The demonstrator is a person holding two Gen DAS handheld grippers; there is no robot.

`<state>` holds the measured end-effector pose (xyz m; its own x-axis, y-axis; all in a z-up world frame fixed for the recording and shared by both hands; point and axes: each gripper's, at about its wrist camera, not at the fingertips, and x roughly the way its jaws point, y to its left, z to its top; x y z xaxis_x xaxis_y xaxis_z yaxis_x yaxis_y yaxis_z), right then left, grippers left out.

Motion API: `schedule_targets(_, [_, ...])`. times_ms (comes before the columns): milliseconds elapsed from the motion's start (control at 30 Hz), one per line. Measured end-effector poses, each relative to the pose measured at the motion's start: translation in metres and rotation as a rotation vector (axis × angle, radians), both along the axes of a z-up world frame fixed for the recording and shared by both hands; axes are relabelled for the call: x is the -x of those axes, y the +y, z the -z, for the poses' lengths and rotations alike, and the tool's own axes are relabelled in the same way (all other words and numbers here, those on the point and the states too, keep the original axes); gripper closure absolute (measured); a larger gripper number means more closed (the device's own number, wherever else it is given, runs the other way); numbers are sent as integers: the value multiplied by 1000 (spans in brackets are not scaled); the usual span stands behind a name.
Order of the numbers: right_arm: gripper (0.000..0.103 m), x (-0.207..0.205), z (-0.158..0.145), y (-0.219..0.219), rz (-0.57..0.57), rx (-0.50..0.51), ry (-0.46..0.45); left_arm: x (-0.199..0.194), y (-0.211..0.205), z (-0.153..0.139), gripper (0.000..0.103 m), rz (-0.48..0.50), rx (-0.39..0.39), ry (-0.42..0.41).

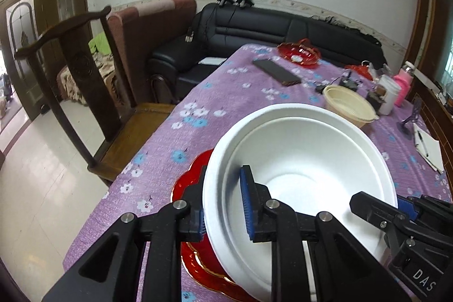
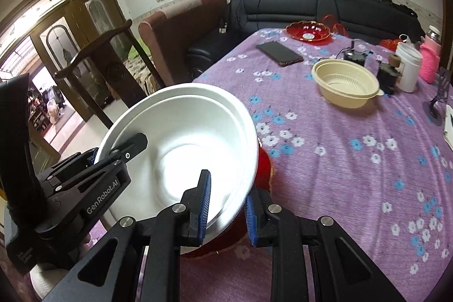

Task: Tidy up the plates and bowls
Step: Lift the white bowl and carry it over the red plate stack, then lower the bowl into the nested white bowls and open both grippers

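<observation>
A large white bowl [image 1: 305, 169] [image 2: 181, 137] is held over a red plate with a gold rim [image 1: 195, 256] [image 2: 263, 166] near the table's front edge. My left gripper [image 1: 223, 205] is shut on the bowl's left rim, one blue pad inside and one outside. My right gripper [image 2: 228, 211] is shut on the bowl's right rim in the same way. Each gripper also shows in the other's view, the right one [image 1: 402, 214] and the left one [image 2: 113, 157]. A cream bowl [image 1: 349, 105] [image 2: 345, 85] stands farther back. A red glass dish [image 1: 300, 53] [image 2: 308, 31] sits at the far end.
The table has a purple flowered cloth [image 2: 354, 160]. On it lie a black phone [image 2: 279, 53], a white cup [image 2: 407, 67], a pink bottle [image 2: 430, 58], small dark devices and a notebook [image 1: 427, 149]. A wooden chair [image 1: 85, 92] and black sofa [image 1: 254, 30] stand to the left and behind.
</observation>
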<state>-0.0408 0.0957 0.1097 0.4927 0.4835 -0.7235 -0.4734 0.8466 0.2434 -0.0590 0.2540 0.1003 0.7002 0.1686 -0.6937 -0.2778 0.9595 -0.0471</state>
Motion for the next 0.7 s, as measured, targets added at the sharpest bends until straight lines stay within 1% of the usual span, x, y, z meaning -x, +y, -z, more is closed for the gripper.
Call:
schedule_targets(267, [78, -13, 25, 18, -12, 49, 32, -9, 13, 24, 83, -16, 13, 52])
schedule_targets(500, [78, -17, 34, 27, -20, 73, 44, -10, 18, 30, 83, -29, 24, 61])
schedule_targets(567, [78, -18, 35, 28, -18, 71, 49, -9, 18, 30, 73, -35, 23, 60])
schedule_targets(633, [78, -19, 36, 28, -10, 65, 52, -7, 19, 28, 40, -47, 21, 49])
schedule_targets(700, [76, -20, 37, 27, -9, 60, 53, -3, 21, 24, 28, -64, 11, 29])
